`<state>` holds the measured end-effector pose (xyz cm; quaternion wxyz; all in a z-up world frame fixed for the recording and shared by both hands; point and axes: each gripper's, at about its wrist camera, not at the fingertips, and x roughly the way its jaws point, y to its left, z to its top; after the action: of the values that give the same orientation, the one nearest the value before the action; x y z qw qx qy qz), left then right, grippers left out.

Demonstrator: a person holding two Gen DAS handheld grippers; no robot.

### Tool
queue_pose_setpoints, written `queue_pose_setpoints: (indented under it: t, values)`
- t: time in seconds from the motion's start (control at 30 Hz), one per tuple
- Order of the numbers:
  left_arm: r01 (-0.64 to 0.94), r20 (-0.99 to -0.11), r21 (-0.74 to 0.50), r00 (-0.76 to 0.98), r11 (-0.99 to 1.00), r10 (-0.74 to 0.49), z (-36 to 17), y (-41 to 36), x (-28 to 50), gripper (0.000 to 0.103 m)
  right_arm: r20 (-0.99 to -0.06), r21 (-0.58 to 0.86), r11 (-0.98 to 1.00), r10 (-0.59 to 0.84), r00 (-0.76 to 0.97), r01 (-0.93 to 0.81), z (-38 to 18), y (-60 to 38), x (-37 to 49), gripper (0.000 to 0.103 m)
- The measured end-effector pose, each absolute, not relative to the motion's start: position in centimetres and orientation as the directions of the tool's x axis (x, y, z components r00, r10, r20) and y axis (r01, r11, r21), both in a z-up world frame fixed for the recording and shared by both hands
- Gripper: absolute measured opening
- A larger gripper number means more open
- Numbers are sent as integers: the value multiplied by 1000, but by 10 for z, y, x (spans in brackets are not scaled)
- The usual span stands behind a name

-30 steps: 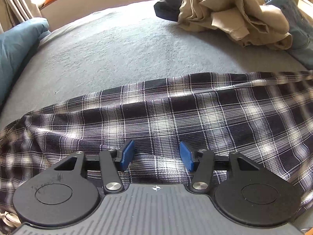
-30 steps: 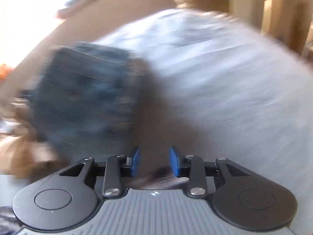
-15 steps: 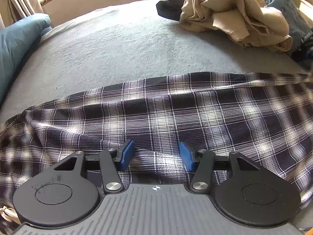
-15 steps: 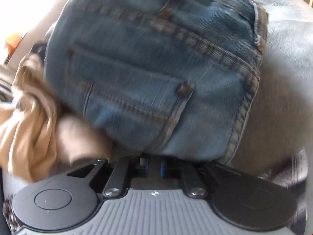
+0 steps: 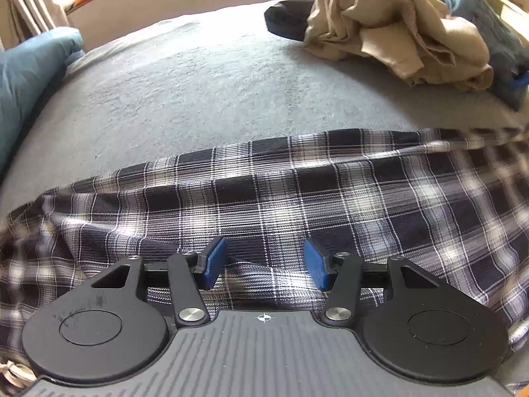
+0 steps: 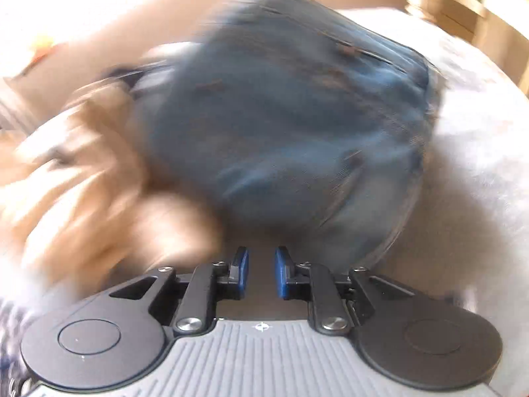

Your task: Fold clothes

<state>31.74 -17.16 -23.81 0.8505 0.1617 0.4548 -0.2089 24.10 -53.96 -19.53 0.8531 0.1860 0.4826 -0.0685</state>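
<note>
The left gripper [image 5: 264, 263] hangs over the dark blue-and-white plaid cotton shirt [image 5: 297, 198] spread across the grey bed [image 5: 198, 82], its jaws wide apart and nothing between them. The right gripper [image 6: 261, 271], its view blurred, points at folded blue denim jeans [image 6: 297, 125] beside a crumpled beige garment [image 6: 72, 172]; its jaws stand narrow and are opening, with nothing between them.

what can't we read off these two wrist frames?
- Right wrist: motion blur smears the jeans and tan clothes; seams and folds unreadable.
- Left wrist: plaid shirt cut off at both side edges, near hem hidden by the left gripper.
</note>
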Motion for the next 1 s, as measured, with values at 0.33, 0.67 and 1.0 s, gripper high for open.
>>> queue_pose_setpoints:
  t: [0.33,0.67,1.0]
  values:
    - [534,-837,104,503,839,-216,-233,-166,318,52,-856,220,974,167,489,53,-256,-404,267,16]
    - [479,-839,64,500,875,-212,-233,-139,320,52,-855,314,944,328,401,-103,-242,-327,280,20]
    - [441,-826,56,525,896,-207,-226,-106,331,52,-853,261,965,241,463,-20,-247,-277,316,20]
